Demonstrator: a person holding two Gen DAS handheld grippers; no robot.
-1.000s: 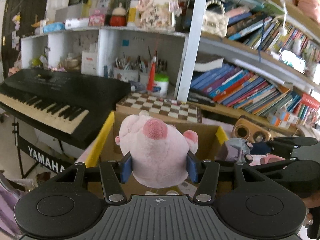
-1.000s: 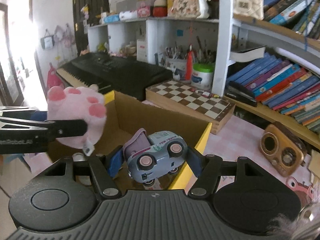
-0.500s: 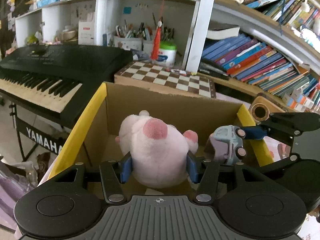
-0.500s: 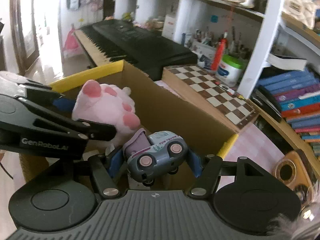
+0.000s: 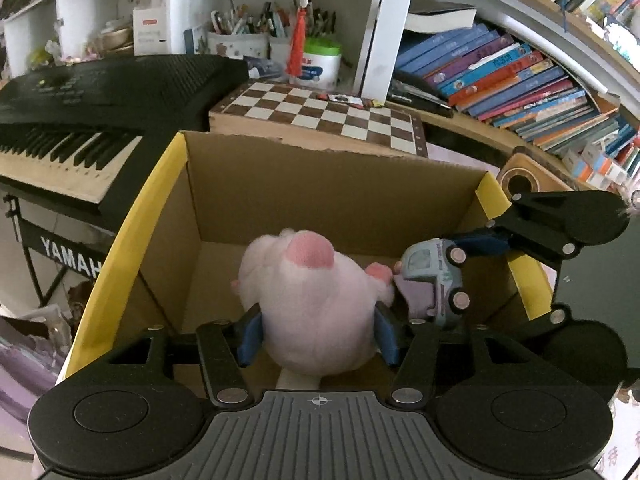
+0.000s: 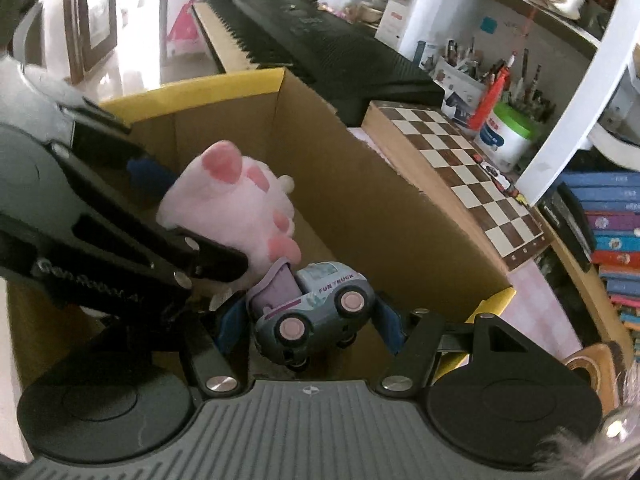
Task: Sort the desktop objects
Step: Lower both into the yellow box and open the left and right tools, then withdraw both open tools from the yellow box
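The left gripper (image 5: 318, 340) is holding a soft pink plush toy with darker pink paw pads (image 5: 316, 300) between its blue-padded fingers (image 5: 250, 338), inside the mouth of an open brown cardboard box with yellow-taped flap edges (image 5: 328, 196). Its jaws have just been opening, yet both pads are sitting against the toy's sides, with the plush bulging between them. The right gripper (image 6: 308, 326) is clamping a small grey-blue toy truck with pink wheel hubs and "FUN TRUCK" lettering (image 6: 316, 312); its blue pads are pressing on the front and rear ends, and the truck is tilting nose-up. Both toys are hanging within the box opening, side by side, the plush's paw just touching or nearly touching the truck's purple rear flap. Behind the box a wooden chessboard (image 5: 320, 110) is lying on the desk, with a black electronic keyboard (image 5: 100, 96) beside it and rows of colourful books (image 5: 512, 76) leaning on the shelf.
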